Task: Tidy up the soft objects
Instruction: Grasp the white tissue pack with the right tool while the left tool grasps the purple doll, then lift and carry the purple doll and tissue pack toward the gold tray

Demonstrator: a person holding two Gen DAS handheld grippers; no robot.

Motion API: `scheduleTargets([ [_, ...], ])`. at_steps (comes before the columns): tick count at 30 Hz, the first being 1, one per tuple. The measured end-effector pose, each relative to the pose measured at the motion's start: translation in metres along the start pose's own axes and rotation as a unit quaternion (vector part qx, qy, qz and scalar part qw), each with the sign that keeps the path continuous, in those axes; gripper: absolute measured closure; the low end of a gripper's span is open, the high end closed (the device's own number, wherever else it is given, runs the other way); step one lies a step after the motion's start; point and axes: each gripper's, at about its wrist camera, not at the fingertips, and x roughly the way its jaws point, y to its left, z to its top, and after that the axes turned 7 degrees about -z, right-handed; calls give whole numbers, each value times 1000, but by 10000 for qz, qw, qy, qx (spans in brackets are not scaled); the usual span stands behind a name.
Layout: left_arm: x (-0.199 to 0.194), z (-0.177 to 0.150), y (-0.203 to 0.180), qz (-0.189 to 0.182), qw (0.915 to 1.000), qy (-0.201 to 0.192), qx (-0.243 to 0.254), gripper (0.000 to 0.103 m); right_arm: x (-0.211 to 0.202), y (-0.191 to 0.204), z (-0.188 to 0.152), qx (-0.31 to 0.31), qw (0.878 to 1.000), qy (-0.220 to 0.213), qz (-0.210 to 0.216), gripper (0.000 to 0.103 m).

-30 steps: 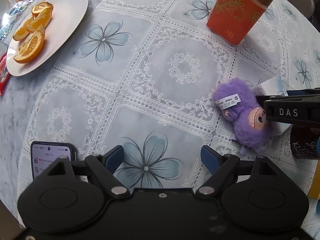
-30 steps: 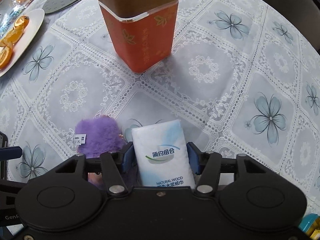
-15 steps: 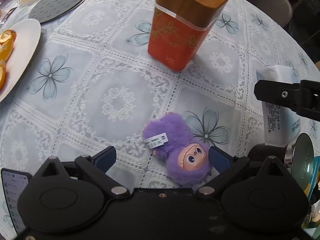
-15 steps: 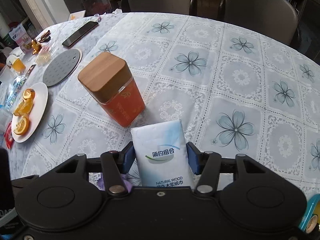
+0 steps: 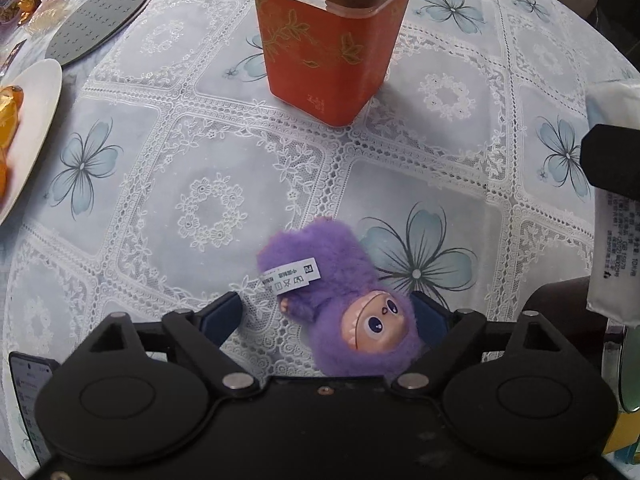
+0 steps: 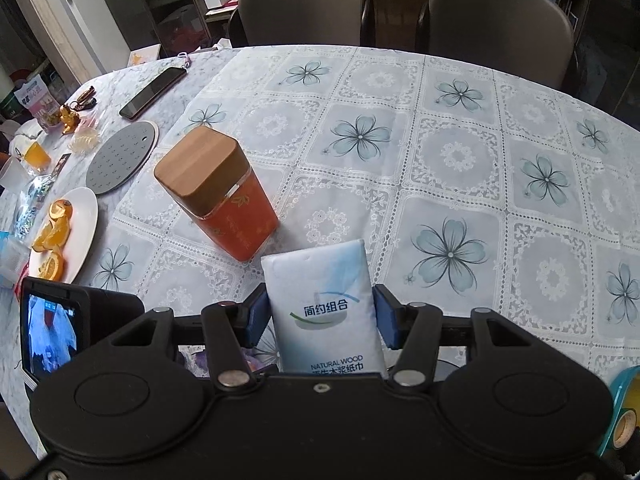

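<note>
Closing left gripper (image 5: 328, 316) around purple plush (image 5: 340, 300), left pad not yet touching. Right gripper (image 6: 320, 316) now raised, clamping tissue pack (image 6: 324, 300); plush pickup looks next.

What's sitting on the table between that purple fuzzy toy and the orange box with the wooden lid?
Nothing: in the left wrist view only bare lace tablecloth lies between the purple plush toy and the orange box.

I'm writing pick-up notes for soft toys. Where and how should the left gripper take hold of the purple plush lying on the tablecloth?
Probably across the purple plush's furry body, coming straight down. It lies flat, face up, head toward the left gripper, whose jaws have just been closing around it; only the right pad nears its head. Soft fur compresses; the hard face would slip.
</note>
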Motion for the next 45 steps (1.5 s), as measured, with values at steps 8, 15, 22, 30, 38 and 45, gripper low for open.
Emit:
scheduleTargets([
  [8,-15,3,13,-134,9999,26,-5,63,-25,-5,0,88,9996,-283,-14,50],
  [15,-38,-1,6,-135,9996,-131,202,63,-45,-12,-7,185,9990,-401,-103,50],
  [22,-62,1,19,-391,9989,-236,76,63,-64,-24,-17,362,9979,-502,-178,50],
  [30,-91,-3,17,-332,9981,-441,277,63,-75,-35,-30,550,9968,-515,-274,50],
  [38,-115,-9,-28,-220,9922,-807,920,63,-79,-49,-45,723,9957,-443,-358,50],
  [45,-130,-12,-72,-247,9849,-966,1418,63,-87,-71,-58,931,9938,-444,-409,50],
])
